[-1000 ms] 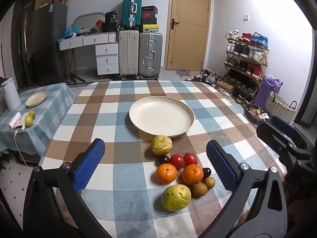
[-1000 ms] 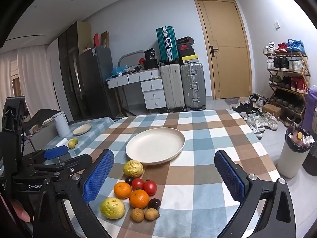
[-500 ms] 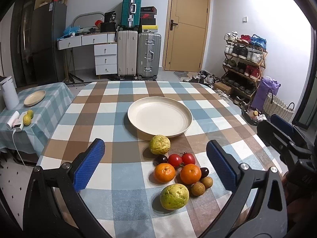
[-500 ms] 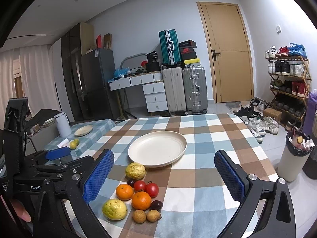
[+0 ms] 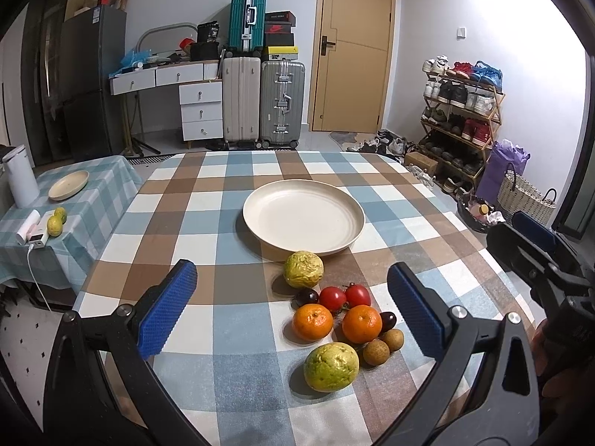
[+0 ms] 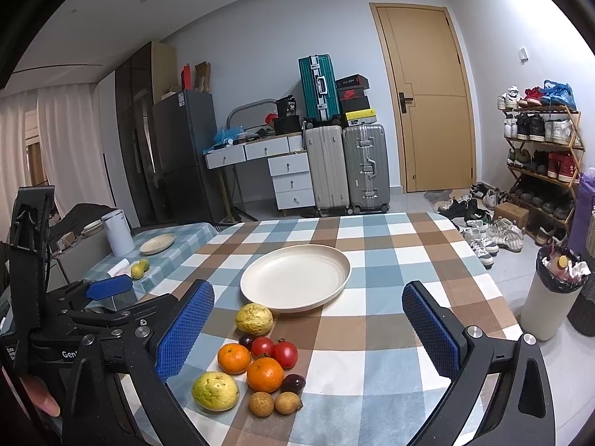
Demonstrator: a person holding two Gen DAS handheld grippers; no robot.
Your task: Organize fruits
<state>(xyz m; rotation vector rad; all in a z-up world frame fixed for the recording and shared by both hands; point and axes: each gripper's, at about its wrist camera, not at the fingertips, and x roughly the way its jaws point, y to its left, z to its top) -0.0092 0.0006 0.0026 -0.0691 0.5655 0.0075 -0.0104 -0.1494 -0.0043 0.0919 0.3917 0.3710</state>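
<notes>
Showing, left to right: left tongs (image 5: 292,308) spread wide and holding nothing, hovering above the near edge of the checked bench (image 5: 208,223); fruit cluster lying between and just beyond the blue pads (image 5: 167,314), nearer the right-hand pad. Within the cluster: yellow-green fruit (image 5: 303,269) farthest out, just beside the rim of the empty cream plate (image 5: 303,219); behind it, toward the camera, a dark plum (image 5: 307,296), two tomatoes (image 5: 333,298), two oranges (image 5: 313,321), a second dark plum (image 5: 388,320), two longans (image 5: 376,352) and a large green guava (image 5: 331,367) nearest. Right tongs (image 6: 308,327) likewise wide apart and empty, held above the bench with the same cluster low and left of centre, close to the left-hand pad (image 6: 185,325); plate (image 6: 295,277) centred farther away between the pads, apart from both. Small side table with a dish and two limes (image 5: 55,221) at far left.
</notes>
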